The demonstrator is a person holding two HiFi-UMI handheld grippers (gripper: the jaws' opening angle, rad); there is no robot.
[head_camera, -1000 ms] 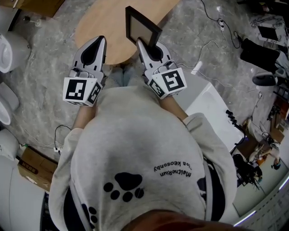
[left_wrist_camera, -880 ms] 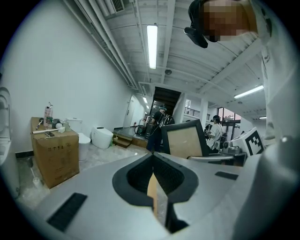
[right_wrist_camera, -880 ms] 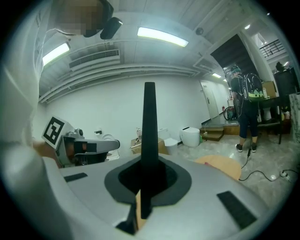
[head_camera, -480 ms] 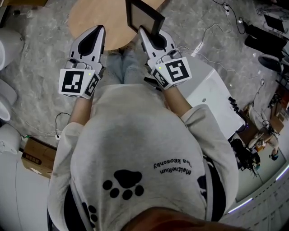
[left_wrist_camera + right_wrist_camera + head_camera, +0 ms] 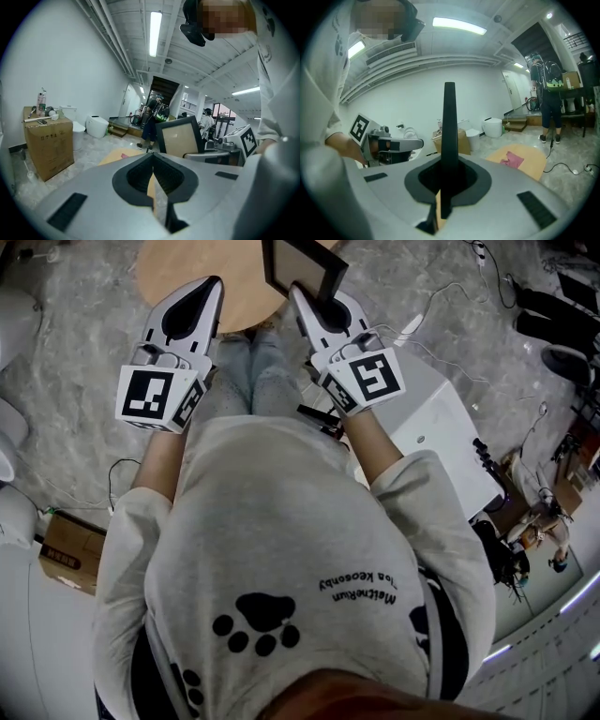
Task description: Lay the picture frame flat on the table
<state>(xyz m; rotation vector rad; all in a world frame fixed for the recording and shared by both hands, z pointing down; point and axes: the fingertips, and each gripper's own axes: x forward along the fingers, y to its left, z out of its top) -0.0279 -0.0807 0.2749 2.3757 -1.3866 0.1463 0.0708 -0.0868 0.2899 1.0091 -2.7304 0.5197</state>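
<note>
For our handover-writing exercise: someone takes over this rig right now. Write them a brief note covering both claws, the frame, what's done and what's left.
Left claw: shut, empty, held beside the right one.
Right claw: shut on one edge of the frame. The frame stands upright in the grip and looks to be lifted clear.
Table: round, wooden, just ahead of both claws. A pink cloth lies on it.
Done: the frame is gripped.
Left: bring it over a bare part of the table, tip it flat, set it down, open the claw.
</note>
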